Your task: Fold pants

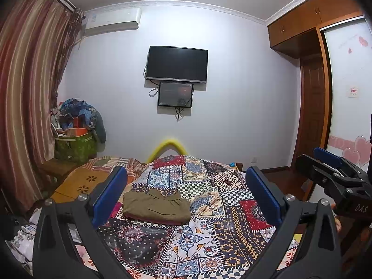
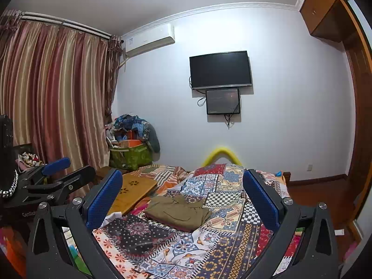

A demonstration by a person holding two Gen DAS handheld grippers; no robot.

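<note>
Olive-green pants (image 1: 156,207) lie folded into a compact rectangle on the patchwork bedspread (image 1: 209,239); they also show in the right wrist view (image 2: 177,212). A dark red layer shows under their near edge. My left gripper (image 1: 186,195) is open and empty, held above and short of the pants. My right gripper (image 2: 182,197) is open and empty, also raised and back from the pants. The right gripper shows at the right edge of the left wrist view (image 1: 334,169), and the left gripper at the left of the right wrist view (image 2: 59,174).
A wooden lap board (image 2: 132,191) lies on the bed left of the pants. A green bin piled with clothes (image 2: 131,139) stands by the striped curtain (image 2: 53,93). A TV (image 2: 220,69) hangs on the far wall. A wardrobe (image 1: 309,69) and door stand on the right.
</note>
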